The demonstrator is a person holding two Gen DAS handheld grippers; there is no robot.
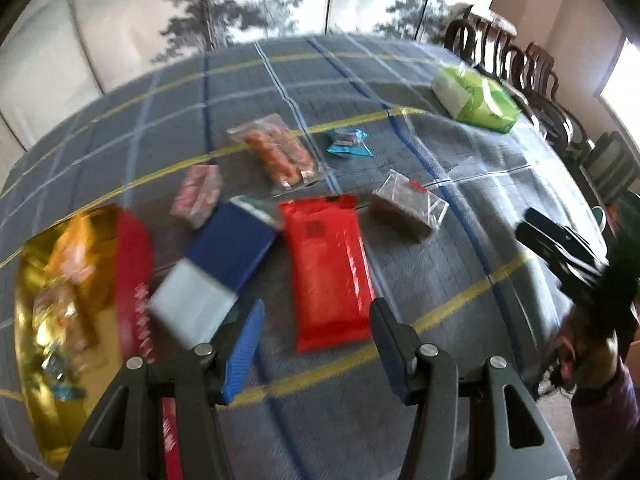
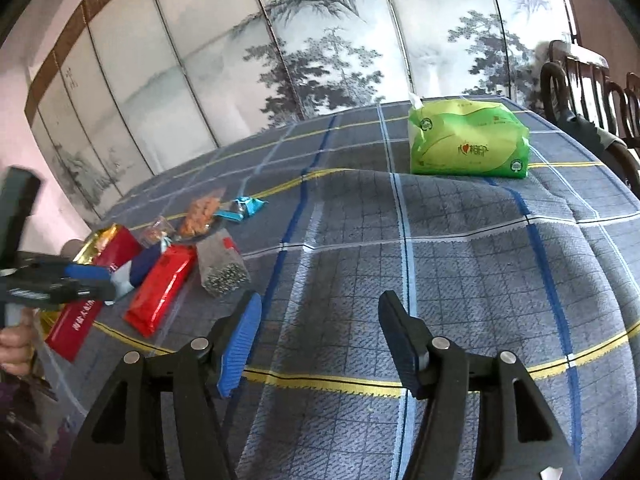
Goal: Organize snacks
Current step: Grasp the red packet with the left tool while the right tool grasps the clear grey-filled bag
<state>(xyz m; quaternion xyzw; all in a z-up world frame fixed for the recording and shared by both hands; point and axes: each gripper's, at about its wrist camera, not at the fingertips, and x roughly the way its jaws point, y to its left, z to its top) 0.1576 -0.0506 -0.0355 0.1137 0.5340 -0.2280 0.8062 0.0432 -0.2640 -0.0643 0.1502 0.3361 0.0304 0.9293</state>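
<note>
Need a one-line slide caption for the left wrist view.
Open left hand-held gripper above a red snack packet on the plaid tablecloth, gold-lined box at left.

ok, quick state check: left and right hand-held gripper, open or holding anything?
Left hand-held gripper: open, nothing held, above the red snack packet.
Right hand-held gripper: open, nothing held, only the plaid tablecloth under it.

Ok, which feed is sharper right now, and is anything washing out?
Left wrist view: motion-blurred; the gold-lined box and blue-and-white packet smear, and the gold foil glares. Right wrist view: sharper; the green tissue pack and checked tablecloth read clearly. Both bend straight lines, fisheye style.
</note>
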